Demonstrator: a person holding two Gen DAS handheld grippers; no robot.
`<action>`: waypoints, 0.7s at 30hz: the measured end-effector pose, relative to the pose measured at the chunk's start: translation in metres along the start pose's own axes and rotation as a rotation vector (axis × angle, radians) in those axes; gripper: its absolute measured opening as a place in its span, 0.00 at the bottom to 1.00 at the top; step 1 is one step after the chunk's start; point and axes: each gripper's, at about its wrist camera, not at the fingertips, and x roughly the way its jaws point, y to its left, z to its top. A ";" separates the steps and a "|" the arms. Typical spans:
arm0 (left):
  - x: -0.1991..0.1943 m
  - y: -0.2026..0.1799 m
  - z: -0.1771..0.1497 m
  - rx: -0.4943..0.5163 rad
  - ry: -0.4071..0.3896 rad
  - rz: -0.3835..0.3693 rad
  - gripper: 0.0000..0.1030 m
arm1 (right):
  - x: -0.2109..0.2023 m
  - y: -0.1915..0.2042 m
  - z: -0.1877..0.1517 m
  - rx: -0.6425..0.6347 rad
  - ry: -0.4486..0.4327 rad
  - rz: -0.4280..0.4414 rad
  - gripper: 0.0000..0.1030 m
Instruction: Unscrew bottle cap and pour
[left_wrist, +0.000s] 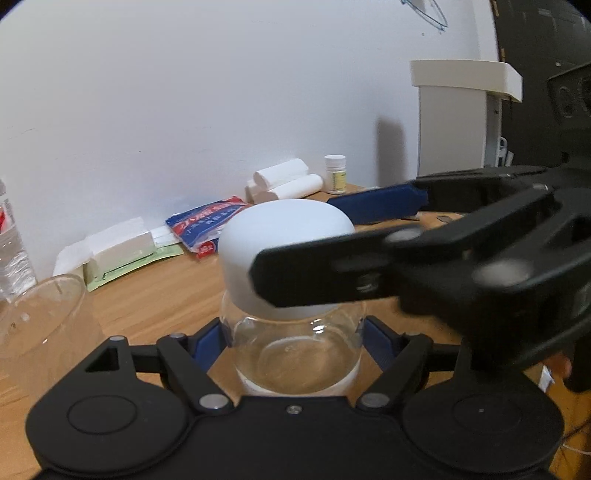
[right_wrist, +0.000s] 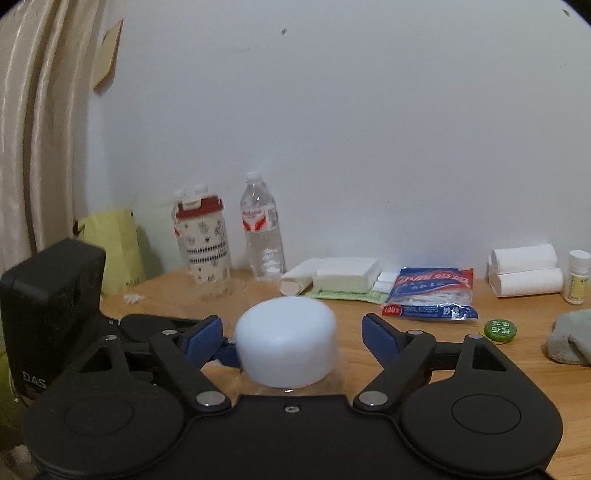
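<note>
Left wrist view: wooden worktop (left_wrist: 155, 295) against a white wall, its near part hidden behind the gripper body. The left gripper (left_wrist: 293, 341) is clamped on the clear glass body of the bottle (left_wrist: 295, 350), one blue pad on each side, pressing. The bottle stands upright on the worktop, right in front of the camera; its base is cut off by the gripper housing. The white cap (left_wrist: 284, 254) is on. The right gripper (left_wrist: 340, 240) comes in from the right, motion-blurred; its near finger covers part of the cap, the far blue pad sits behind the cap. In the right wrist view the right gripper (right_wrist: 293, 332) straddles the cap (right_wrist: 286, 343) at mid width, with a gap on the right side; left-side contact hard to tell. Only a sliver of glass shows under the cap there.

Counts: 1 clear glass cup (left_wrist: 40, 317) at far left, cut off by the frame edge; 1 patterned tumbler (right_wrist: 203, 240) with red lid; 1 water bottle (right_wrist: 262, 236), red-white label unreadable; 2 rolled white towels (right_wrist: 524, 273); 1 small white pill bottle (right_wrist: 576, 277), label too small to read; 1 flosser bag (right_wrist: 432, 295) reading "100" and "DENTAL FLOSSERS"; 1 tissue pack (right_wrist: 347, 277); 1 green bottle top (right_wrist: 500, 328), writing unreadable; 1 grey cloth (right_wrist: 572, 343), cut off at right; black box at left (right_wrist: 48, 295) marked "DAS", rest hidden
</note>
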 end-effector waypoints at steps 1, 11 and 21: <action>0.000 -0.001 0.000 -0.003 0.000 0.006 0.78 | 0.002 0.000 0.000 0.006 0.014 -0.009 0.72; 0.001 0.004 0.000 0.021 -0.013 -0.018 0.78 | 0.012 -0.013 -0.003 -0.027 0.037 0.053 0.68; 0.005 0.026 0.003 0.068 -0.013 -0.177 0.77 | 0.019 -0.060 0.006 -0.158 0.066 0.364 0.68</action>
